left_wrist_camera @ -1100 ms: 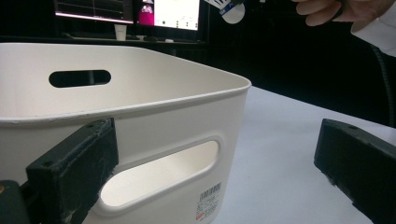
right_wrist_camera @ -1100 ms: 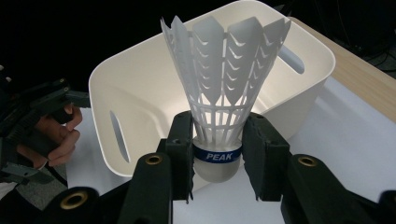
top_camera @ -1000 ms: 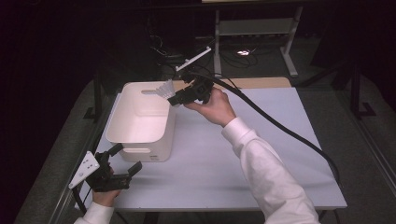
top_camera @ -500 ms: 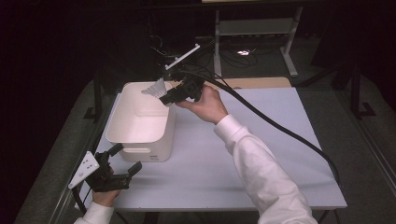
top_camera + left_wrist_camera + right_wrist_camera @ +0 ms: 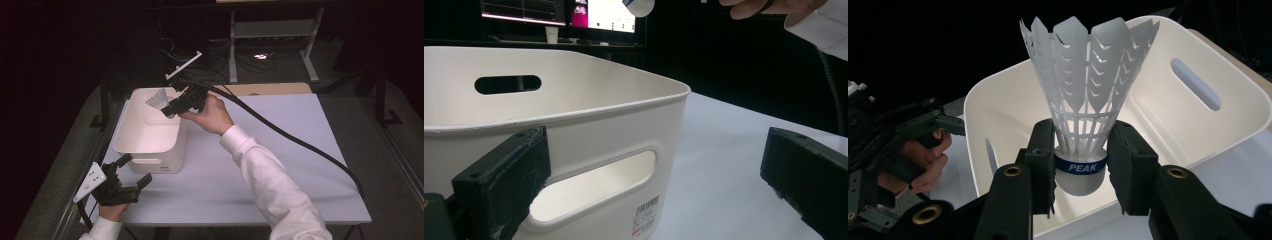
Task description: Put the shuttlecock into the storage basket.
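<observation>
Right gripper [image 5: 1080, 172]: clamped on a white plastic shuttlecock [image 5: 1083, 95]; in the high view the same gripper [image 5: 172, 107] is held above the far right corner of the bin.
Grip point: the two black pads [image 5: 1043, 155] press on opposite sides of the shuttlecock's rounded cork base, level with the blue band marked PEAK.
Shuttlecock attitude: in the right gripper view the skirt rises up and away from the jaws, flaring wide at its tip — the cork sits lowest, between the pads.
Shuttlecock position: over the open interior of the bin, clear of its floor and walls; in the high view it [image 5: 158, 100] shows just inside the bin's far rim.
Storage bin [image 5: 150, 131]: white, rectangular with rounded corners, standing upright on the table at its left side; a slot handle is cut in each short wall.
Bin contents: the visible floor is bare; the near part is hidden by the gripper body.
Left gripper [image 5: 131, 172]: jaws spread apart with nothing between them — resting low at the near left corner of the table, just before the bin's near wall.
Left gripper view: the bin's near wall [image 5: 589, 125], with its slot handle and a small printed label, stands between the two jaws but farther off, untouched by them.
Table [image 5: 280, 150]: pale top, bare to the right of the bin.
Cable [image 5: 300, 145]: thick, black, trailing from the right gripper across the table to its right edge.
</observation>
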The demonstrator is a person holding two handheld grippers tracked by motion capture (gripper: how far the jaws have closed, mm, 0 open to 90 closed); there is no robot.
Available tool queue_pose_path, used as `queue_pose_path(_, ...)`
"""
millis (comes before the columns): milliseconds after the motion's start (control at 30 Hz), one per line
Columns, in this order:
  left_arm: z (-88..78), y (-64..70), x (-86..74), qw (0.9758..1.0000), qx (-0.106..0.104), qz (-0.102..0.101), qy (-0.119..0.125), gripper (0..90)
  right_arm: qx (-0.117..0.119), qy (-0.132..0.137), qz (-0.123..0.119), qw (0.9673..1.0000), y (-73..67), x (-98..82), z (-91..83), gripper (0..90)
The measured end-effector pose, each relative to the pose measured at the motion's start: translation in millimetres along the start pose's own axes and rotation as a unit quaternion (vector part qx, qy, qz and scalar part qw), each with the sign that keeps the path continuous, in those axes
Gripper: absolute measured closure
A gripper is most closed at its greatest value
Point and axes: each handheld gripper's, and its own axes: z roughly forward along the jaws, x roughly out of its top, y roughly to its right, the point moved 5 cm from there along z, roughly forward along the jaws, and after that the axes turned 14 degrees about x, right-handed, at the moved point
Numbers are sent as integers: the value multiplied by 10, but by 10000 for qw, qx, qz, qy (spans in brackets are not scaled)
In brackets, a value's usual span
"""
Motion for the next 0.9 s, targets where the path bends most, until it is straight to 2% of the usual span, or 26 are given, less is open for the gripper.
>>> queue_pose_path(333,-1,-12,-2,10000,14,30,-16,0,94,-57,-41,9999,-13,2,146,635)
queue_pose_path(400,0,-13,-1,10000,8,32,-5,0,79,-117,-146,9998,-13,-4,175,635)
queue_pose_path(633,-7,-14,2,10000,21,32,-17,0,130,-171,-87,9997,-34,-53,287,634)
queue_pose_path(900,-7,-19,-1,10000,29,40,-17,0,200,-314,-237,9990,-20,-112,385,634)
